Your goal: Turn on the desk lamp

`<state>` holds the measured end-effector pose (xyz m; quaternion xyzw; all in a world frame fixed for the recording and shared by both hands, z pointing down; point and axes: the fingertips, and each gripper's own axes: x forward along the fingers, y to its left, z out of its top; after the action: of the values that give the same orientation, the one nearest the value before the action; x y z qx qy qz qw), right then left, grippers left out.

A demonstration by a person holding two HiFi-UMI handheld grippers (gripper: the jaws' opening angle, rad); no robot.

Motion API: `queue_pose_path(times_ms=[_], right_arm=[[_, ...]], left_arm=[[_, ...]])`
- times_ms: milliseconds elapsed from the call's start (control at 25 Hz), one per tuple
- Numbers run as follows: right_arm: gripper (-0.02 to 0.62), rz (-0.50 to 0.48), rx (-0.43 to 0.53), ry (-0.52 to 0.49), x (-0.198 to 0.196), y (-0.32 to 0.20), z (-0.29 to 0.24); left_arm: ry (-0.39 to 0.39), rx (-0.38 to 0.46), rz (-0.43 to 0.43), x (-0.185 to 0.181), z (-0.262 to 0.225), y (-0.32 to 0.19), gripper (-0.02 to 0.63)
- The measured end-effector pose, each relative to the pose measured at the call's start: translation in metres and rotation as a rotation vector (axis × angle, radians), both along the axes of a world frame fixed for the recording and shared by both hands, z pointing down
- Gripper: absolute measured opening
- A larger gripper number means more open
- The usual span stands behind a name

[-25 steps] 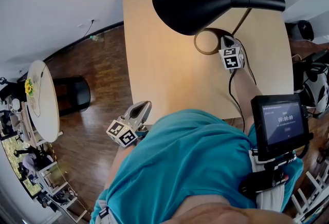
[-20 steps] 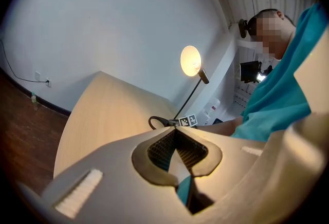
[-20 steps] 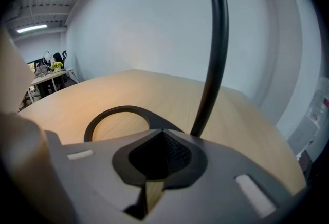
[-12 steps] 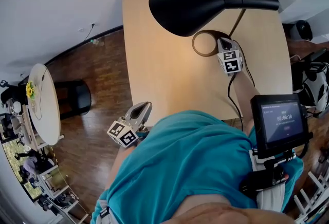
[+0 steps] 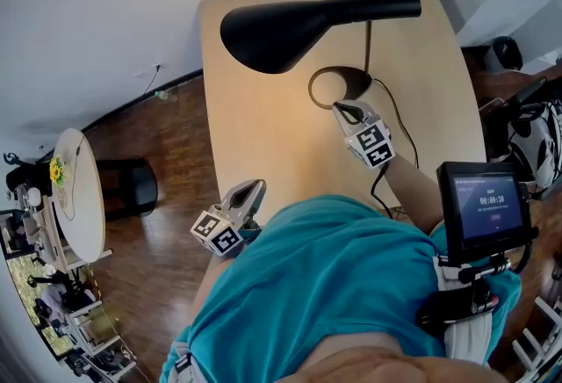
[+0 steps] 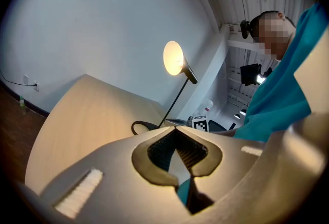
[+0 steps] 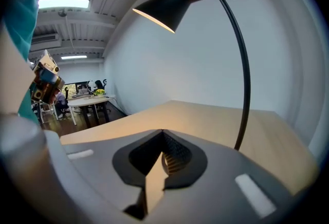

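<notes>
Jaws closed: left gripper (image 5: 249,191), right gripper (image 5: 341,110); lamp (image 5: 272,34) lit

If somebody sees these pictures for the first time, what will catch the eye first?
The black desk lamp stands out first: its long shade hangs over the pale wooden table and glows, as the left gripper view shows. Next comes the right gripper, jaws shut and empty, close to the lamp's ring base.

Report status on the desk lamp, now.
Right gripper shut, empty, beside the lamp base. Left gripper shut, empty, off the desk edge. Desk lamp lit. Nothing in the way.
</notes>
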<state>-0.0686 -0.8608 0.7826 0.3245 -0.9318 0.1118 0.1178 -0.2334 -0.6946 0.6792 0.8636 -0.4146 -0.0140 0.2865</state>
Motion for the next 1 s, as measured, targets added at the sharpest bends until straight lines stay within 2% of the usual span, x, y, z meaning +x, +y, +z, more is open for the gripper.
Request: queue_pose_path(times_ms=[160, 360, 520, 760, 880, 1000], right_arm=[[0.002, -0.073, 0.011, -0.036, 0.002, 0.026, -0.024], [0.003, -0.118, 0.039, -0.029, -0.014, 0.089, -0.063], [0.002, -0.135, 0.023, -0.013, -0.016, 0.102, -0.063], [0.003, -0.071, 0.062, -0.004, -0.082, 0.243, -0.11], [0.002, -0.066, 0.057, -0.005, -0.118, 0.303, -0.122], [0.002, -0.076, 0.057, 0.023, -0.135, 0.358, -0.142]], left_arm=[[0.001, 0.038, -0.011, 0.018, -0.006, 0.015, 0.0], [0.018, 0.121, -0.034, -0.002, -0.04, 0.069, 0.0], [0.042, 0.149, -0.028, -0.011, -0.039, 0.069, 0.0], [0.037, 0.22, 0.074, -0.084, -0.056, 0.2, 0.0], [0.053, 0.221, 0.112, -0.12, -0.063, 0.237, 0.0], [0.086, 0.2, 0.154, -0.135, -0.073, 0.268, 0.0]])
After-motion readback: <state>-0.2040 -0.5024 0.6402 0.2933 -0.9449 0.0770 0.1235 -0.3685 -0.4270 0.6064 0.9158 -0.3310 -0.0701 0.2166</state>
